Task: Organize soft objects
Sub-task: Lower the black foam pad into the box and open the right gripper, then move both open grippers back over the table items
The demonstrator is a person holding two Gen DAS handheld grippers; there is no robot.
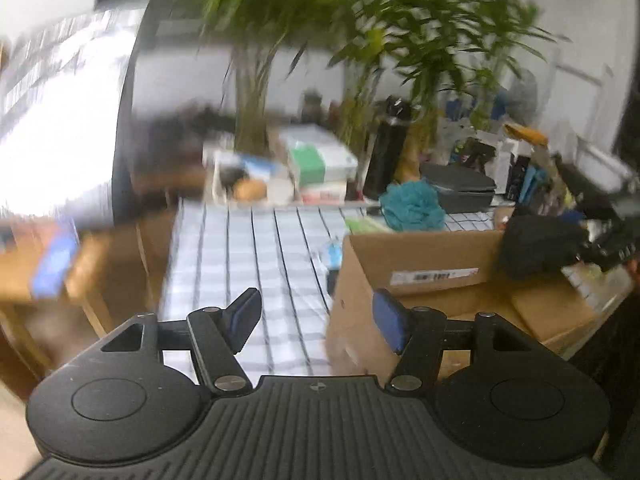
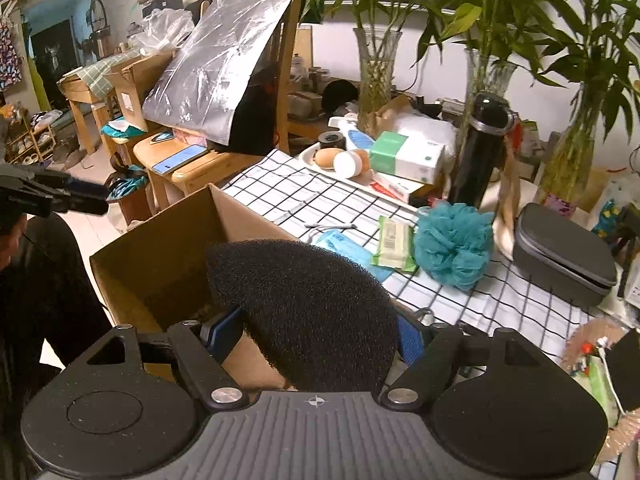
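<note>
your right gripper [image 2: 320, 332] is clamped on a black foam sponge [image 2: 308, 312], a coarse, open-pored slab with a rounded top edge, bulging up between the blue pads [image 2: 410, 340]. it sits over the near right corner of the open cardboard box [image 2: 156, 256], whose plain brown walls rise at left. beyond it on the checked tablecloth [image 2: 480, 300] lie the other soft things: a teal mesh bath pouf [image 2: 452, 244], a green wipes packet [image 2: 394, 244] with a barcode label too small to read, and a blue face mask [image 2: 340, 242] just beside the packet. your left gripper [image 1: 316, 320] hangs released, nothing between its pads, jaws apart over the cloth at the box's left side. the box's white shipping label [image 1: 434, 276] shows there, but blur keeps its print unreadable. far back stands a green-and-white tissue box [image 2: 404, 156], its lettering illegible.
</note>
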